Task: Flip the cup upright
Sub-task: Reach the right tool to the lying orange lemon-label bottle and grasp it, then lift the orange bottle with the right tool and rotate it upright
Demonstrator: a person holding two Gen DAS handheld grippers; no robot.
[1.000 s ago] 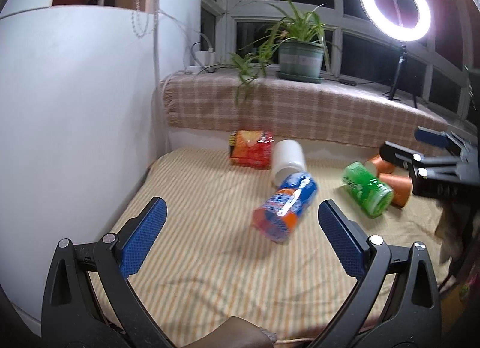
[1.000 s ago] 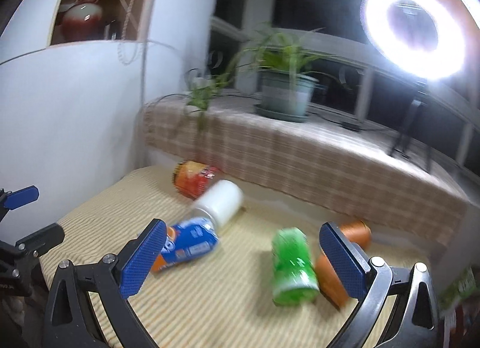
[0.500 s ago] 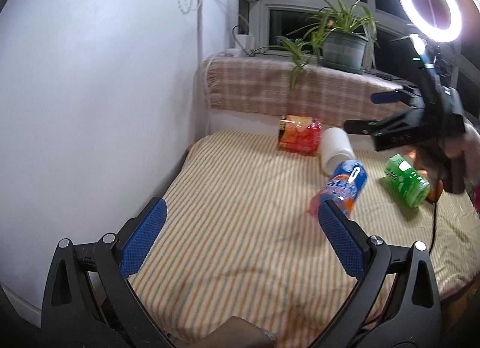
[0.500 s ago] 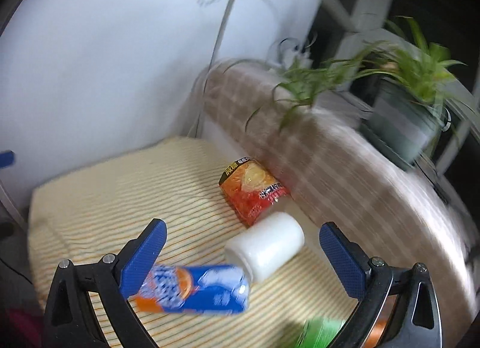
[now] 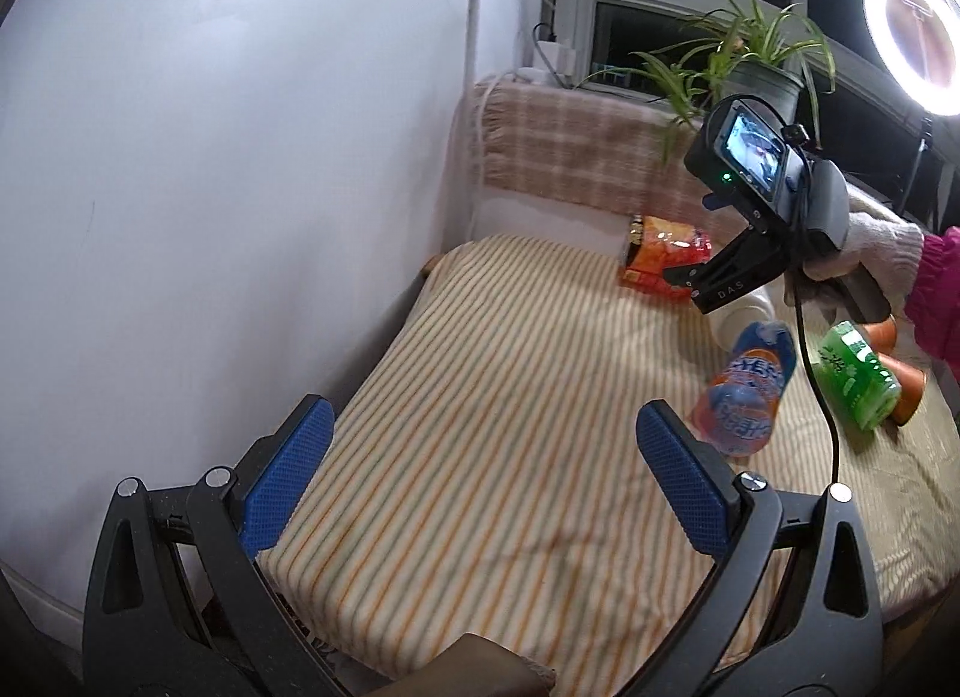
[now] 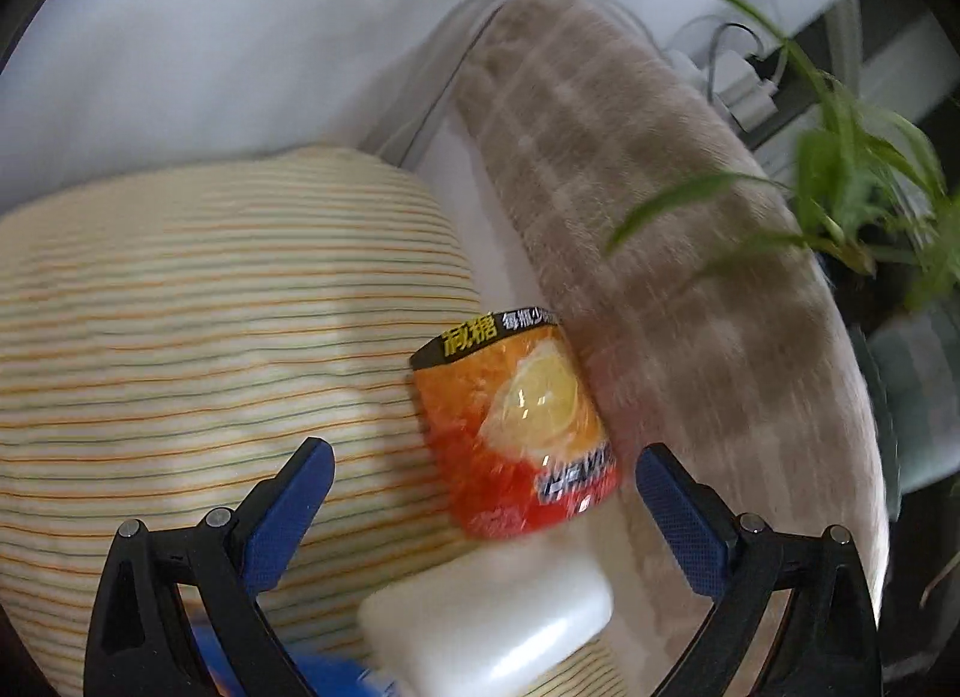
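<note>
Striped cloth (image 5: 492,397) in cream, orange and green covers the desk, which stands against a white wall (image 5: 210,156) with a plaid-draped window ledge (image 5: 576,150) and a potted spider plant (image 5: 762,66) behind it; a ring light (image 5: 915,42) glows at the upper right.

Several cups lie on their sides on the cloth — an orange-red printed cup (image 5: 663,259) (image 6: 522,427) near the ledge, a white cup (image 6: 492,619) just beside it, a blue-and-orange cup (image 5: 747,391), a green cup (image 5: 858,376) and two plain orange cups (image 5: 900,373) at the far right.

The left gripper (image 5: 480,475) hangs over bare cloth, jaws wide and holding nothing. The right gripper (image 6: 480,511), in a gloved hand (image 5: 870,253), is above the orange-red and white cups — jaws wide, the orange-red cup showing between the blue pads (image 6: 288,511), nothing clamped.
</note>
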